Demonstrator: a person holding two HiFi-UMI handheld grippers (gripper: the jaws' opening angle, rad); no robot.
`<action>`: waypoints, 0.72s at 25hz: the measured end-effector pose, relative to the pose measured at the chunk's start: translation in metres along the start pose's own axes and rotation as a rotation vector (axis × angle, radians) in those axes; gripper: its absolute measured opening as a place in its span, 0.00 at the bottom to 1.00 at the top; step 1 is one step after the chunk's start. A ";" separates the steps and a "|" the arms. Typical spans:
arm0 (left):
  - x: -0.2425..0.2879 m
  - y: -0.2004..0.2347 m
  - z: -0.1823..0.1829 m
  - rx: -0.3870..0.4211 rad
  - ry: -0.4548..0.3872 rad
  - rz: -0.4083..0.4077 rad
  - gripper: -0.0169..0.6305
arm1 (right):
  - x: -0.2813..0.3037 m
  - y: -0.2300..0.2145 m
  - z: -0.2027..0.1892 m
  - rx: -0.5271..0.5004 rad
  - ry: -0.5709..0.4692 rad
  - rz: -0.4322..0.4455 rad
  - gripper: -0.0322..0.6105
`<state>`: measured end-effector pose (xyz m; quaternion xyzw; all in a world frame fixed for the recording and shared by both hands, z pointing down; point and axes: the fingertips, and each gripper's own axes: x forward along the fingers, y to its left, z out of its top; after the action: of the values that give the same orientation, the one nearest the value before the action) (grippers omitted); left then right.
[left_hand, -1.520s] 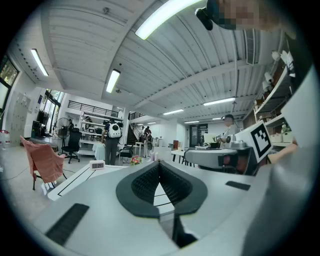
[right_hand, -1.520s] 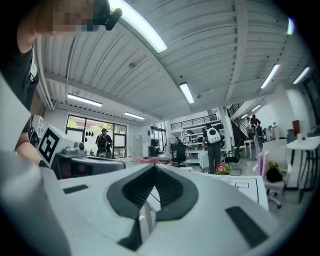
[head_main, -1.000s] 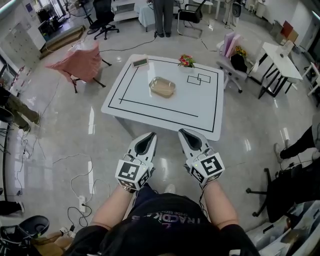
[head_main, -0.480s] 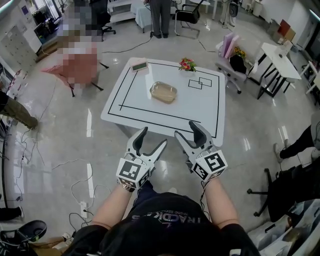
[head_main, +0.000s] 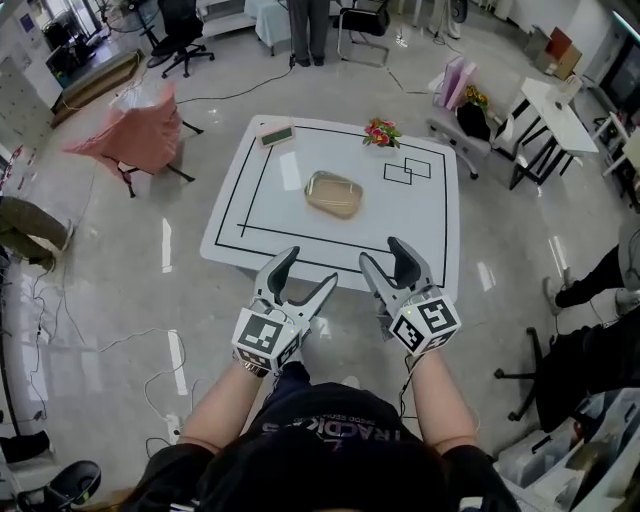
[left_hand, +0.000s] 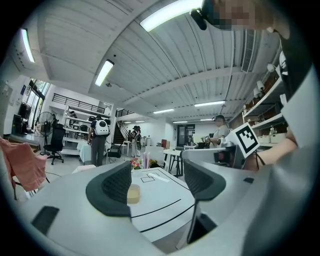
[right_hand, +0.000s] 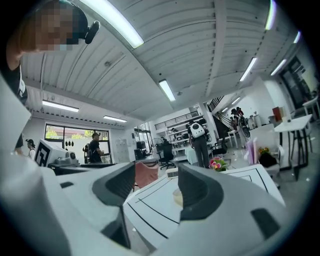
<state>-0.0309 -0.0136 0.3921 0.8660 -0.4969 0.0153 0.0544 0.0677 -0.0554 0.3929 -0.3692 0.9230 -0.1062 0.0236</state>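
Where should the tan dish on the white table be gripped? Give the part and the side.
Probably the rim of the tan dish, with the jaws across its shorter width, coming down from the near side. It is a low, rounded oblong lying flat on the table, with nothing close around it.

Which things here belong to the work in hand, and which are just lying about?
In hand: left claw and right claw, both open and empty, held at the near edge of the white table; tan tray at its middle.
Lying about: flowers, small box at the far edge, pink-draped chair, side desk.
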 end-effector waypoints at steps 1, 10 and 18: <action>0.003 0.007 0.000 -0.004 0.002 -0.008 0.52 | 0.007 -0.002 -0.001 0.001 0.005 -0.008 0.44; 0.033 0.067 -0.002 -0.031 0.019 -0.087 0.52 | 0.067 -0.015 -0.006 0.020 0.023 -0.091 0.44; 0.047 0.104 0.000 -0.031 0.021 -0.165 0.52 | 0.100 -0.022 -0.008 0.029 0.019 -0.176 0.44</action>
<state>-0.0969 -0.1057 0.4040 0.9027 -0.4236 0.0123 0.0742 0.0089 -0.1378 0.4085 -0.4476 0.8855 -0.1244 0.0108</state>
